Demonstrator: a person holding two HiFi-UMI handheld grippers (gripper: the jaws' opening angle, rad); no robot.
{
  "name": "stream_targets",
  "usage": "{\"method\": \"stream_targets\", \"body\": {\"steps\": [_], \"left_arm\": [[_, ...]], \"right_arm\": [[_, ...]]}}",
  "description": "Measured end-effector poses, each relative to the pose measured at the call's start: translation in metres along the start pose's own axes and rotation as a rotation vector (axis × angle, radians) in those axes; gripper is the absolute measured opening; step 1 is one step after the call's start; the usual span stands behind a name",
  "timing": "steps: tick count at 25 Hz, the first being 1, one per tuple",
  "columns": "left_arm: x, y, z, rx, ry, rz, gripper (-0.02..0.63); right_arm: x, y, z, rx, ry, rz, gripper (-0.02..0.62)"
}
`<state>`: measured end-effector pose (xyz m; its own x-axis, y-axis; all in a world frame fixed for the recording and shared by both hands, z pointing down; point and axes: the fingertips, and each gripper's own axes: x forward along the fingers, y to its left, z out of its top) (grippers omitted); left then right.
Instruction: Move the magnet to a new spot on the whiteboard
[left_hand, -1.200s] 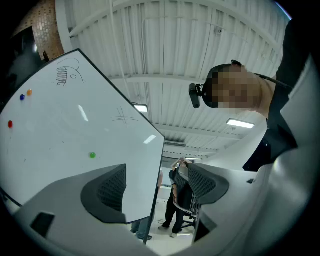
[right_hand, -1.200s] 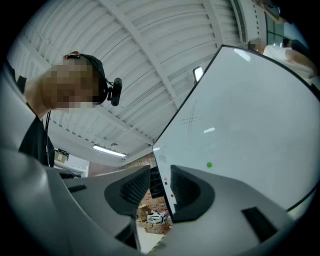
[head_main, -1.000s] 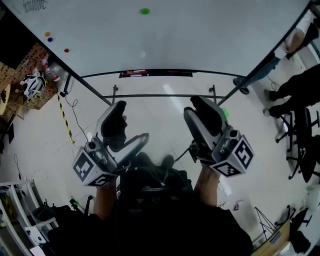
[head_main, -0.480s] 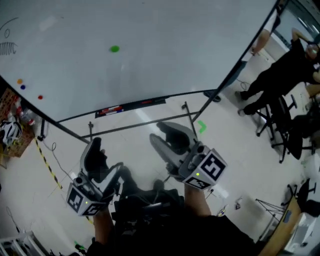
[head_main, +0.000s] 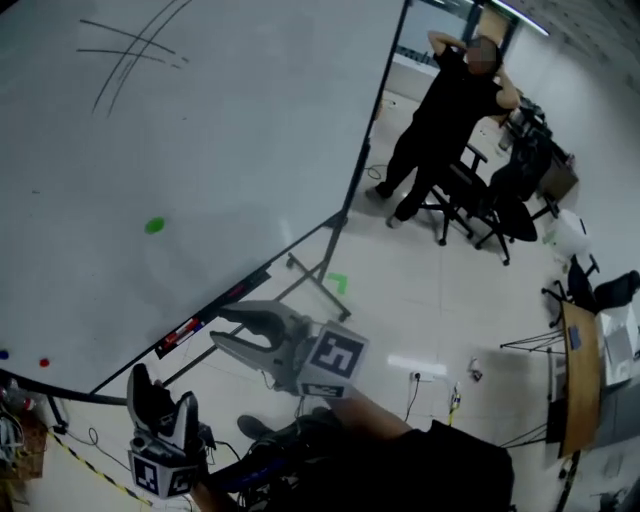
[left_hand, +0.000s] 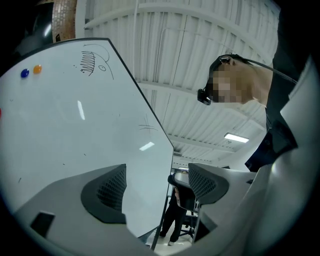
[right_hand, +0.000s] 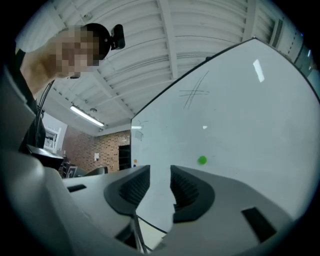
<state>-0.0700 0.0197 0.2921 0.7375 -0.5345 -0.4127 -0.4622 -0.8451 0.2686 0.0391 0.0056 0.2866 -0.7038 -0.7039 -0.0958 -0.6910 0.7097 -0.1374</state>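
Note:
A small green round magnet (head_main: 154, 226) sticks on the big whiteboard (head_main: 230, 130), left of the middle in the head view. It shows again as the green magnet (right_hand: 202, 160) just above the right jaw in the right gripper view. My right gripper (head_main: 222, 330) points left at the board's lower edge, below and right of the magnet and apart from it. Its jaws stand a little apart with nothing between them. My left gripper (head_main: 163, 395) hangs low at the bottom left, jaws pointing up, open and empty; in its own view the left gripper (left_hand: 157, 185) shows a wide gap.
Blue (head_main: 3, 354) and red (head_main: 43, 362) magnets sit at the board's lower left corner. A marker tray (head_main: 190, 328) runs along its bottom edge, with stand legs (head_main: 310, 280) on the floor. A person in black (head_main: 445, 110) stands by office chairs (head_main: 495, 205) to the right.
The head view has swung right, so the board now fills the left. My right gripper has turned left toward the board's lower edge; the left one has dropped to the bottom left.

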Motion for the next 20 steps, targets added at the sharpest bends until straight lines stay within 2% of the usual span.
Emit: {"method": "stream_targets", "body": {"steps": [3,7,10,12,15,20], "left_arm": [[0.004,0.025,0.001,-0.012,0.015,-0.034,0.383],[0.01,0.064,-0.001,-0.024,0.028,-0.038,0.383],[-0.003,0.074,-0.007,-0.047,0.087,-0.008,0.382],[-0.005,0.074,-0.006,-0.056,0.071,-0.015,0.383],[0.003,0.077,-0.008,-0.049,0.057,-0.026,0.382],[0.017,0.077,-0.014,-0.026,0.076,-0.008,0.383]], "right_arm": [[0.024,-0.008,-0.003,-0.05,0.018,-0.074,0.133],[0.06,-0.032,-0.02,-0.117,0.09,-0.185,0.133],[0.066,-0.03,-0.023,-0.174,0.111,-0.257,0.133],[0.063,-0.03,-0.025,-0.202,0.136,-0.295,0.133],[0.062,-0.041,-0.026,-0.212,0.156,-0.322,0.133],[0.058,-0.057,-0.022,-0.214,0.12,-0.3,0.133]]}}
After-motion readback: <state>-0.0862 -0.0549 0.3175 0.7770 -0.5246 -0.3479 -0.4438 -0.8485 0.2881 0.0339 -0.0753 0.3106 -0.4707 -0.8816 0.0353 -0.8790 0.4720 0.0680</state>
